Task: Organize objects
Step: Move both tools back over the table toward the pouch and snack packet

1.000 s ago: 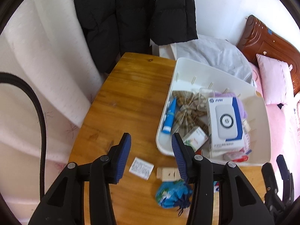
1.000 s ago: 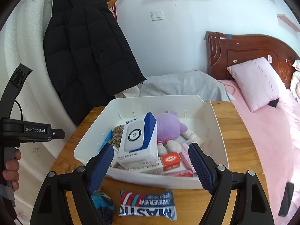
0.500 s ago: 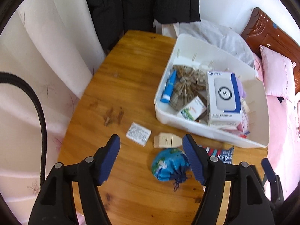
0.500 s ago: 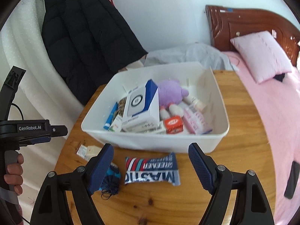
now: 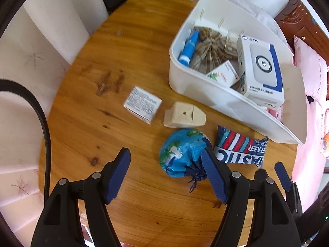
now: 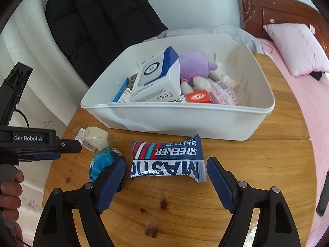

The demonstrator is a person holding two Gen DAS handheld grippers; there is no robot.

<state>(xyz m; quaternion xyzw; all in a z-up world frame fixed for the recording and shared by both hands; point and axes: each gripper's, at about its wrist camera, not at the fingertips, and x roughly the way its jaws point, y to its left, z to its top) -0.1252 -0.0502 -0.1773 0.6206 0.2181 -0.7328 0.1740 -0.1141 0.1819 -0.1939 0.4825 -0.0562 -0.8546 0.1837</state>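
Note:
On the wooden table (image 5: 115, 65) a white bin (image 5: 226, 100) holds a blue-and-white HP box (image 5: 261, 70), a blue tube (image 5: 189, 49), a brown checked pouch (image 5: 209, 51) and a purple plush (image 6: 195, 65). In front of the bin lie a small white box (image 5: 143, 104), a beige plastic piece (image 5: 184, 115), a blue printed pouch (image 5: 183, 152) and a MASTIC packet (image 6: 166, 158). My left gripper (image 5: 165, 154) is open above the table, its right finger over the pouch's edge. My right gripper (image 6: 166, 164) is open, its fingers on either side of the packet, apart from it.
A black coat (image 6: 98, 16) hangs behind the table. A bed with a pink pillow (image 6: 296, 49) and a wooden headboard (image 6: 273, 6) lies to the right. A dark flat object (image 6: 322, 193) sits at the table's right edge. A hand (image 6: 10, 187) holds the left gripper's handle.
Both grippers have sunk toward the table and tilted down. The left jaws have widened. The loose items in front of the bin have come into full view.

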